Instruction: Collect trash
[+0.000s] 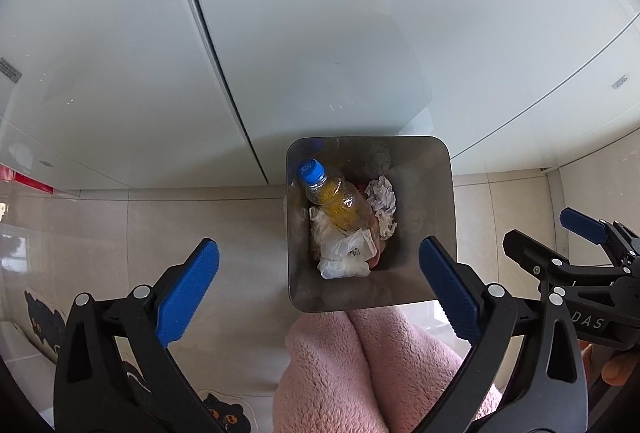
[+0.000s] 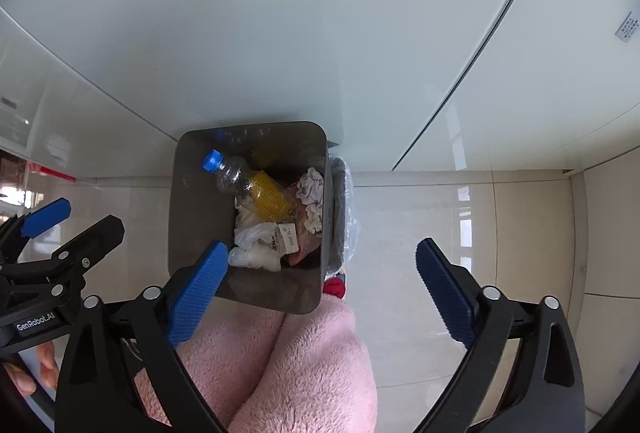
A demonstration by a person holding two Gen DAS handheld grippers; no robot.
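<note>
A grey square trash bin (image 1: pixel 428 193) stands on the tiled floor against a white cabinet; it also shows in the right wrist view (image 2: pixel 188 201). Inside lie a clear bottle with a blue cap and yellow contents (image 1: pixel 338 199) (image 2: pixel 256 185), crumpled tissue (image 1: pixel 382 199) (image 2: pixel 310 189) and white plastic wrappers (image 1: pixel 346 253) (image 2: pixel 260 241). My left gripper (image 1: pixel 318 289) is open and empty, held above the bin's near side. My right gripper (image 2: pixel 322 287) is open and empty, above the bin's right near corner. Each gripper shows at the edge of the other's view.
White glossy cabinet doors (image 1: pixel 320 13) rise behind the bin. Pink fleece-clad legs (image 1: pixel 360 373) (image 2: pixel 288 365) are below the grippers, touching the bin's near side. A clear plastic bag (image 2: pixel 348 209) sits to the bin's right. A mat with black cat prints (image 1: pixel 44 317) lies at left.
</note>
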